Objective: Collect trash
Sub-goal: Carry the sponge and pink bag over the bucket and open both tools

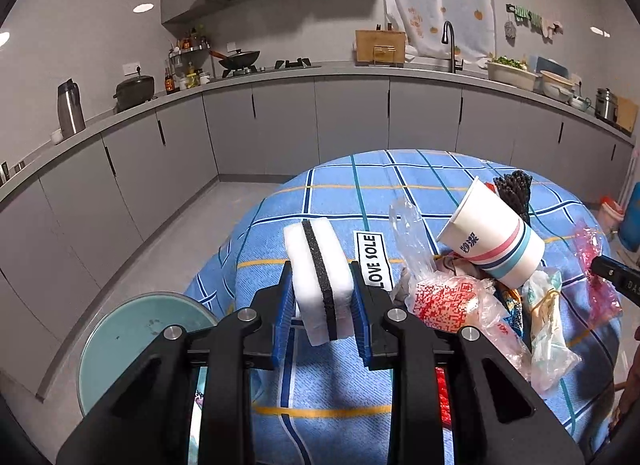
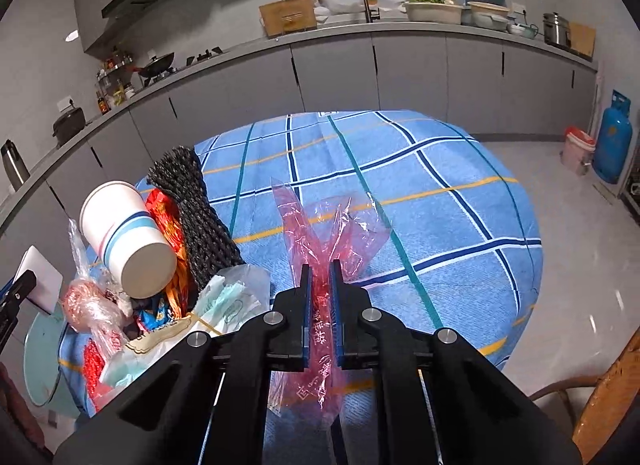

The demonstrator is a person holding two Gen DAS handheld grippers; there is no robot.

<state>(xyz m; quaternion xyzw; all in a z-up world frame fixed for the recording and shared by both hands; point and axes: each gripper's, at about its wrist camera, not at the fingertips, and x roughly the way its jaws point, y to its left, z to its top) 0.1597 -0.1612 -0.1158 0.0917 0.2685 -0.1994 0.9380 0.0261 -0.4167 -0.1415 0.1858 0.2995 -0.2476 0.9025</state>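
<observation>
A: Blue pads of your left claw (image 1: 322, 297) are pinching the white sponge with the black stripe (image 1: 320, 277). It sits upright between them, lifted off the blue checked tablecloth (image 1: 340, 201).

B: And my right?

A: Right claw (image 2: 320, 301) is pressed nearly together on the pink plastic wrapper (image 2: 332, 225). Film runs through the pads, with loose ends fanning out ahead and a tail hanging below.

B: Where's the rest of the trash?

A: Heaped on the tabletop between your two claws: paper cup (image 1: 492, 241) tipped on its side on top, black mesh net (image 2: 196, 217) just behind it, red-printed plastic bag (image 1: 444, 301), clear wrappers (image 1: 408, 233), and a teal-printed packet (image 2: 224, 305) on the near edge. A "LOVE SOLE" label (image 1: 374, 261) lies flat just beside the sponge.

B: How do I do this step well?

A: I'd say you're adding both pieces to that heap. Keep both grips firm until each piece is over the pile. The film is thin and could slip, so don't ease off early. Come in low with the sponge from the left side; the cup looks loosely balanced and a bump would likely roll it off. Release the wrapper onto the near edge, not on the cup. Can't tell where any bin is, so treat the heap as the target.
</observation>
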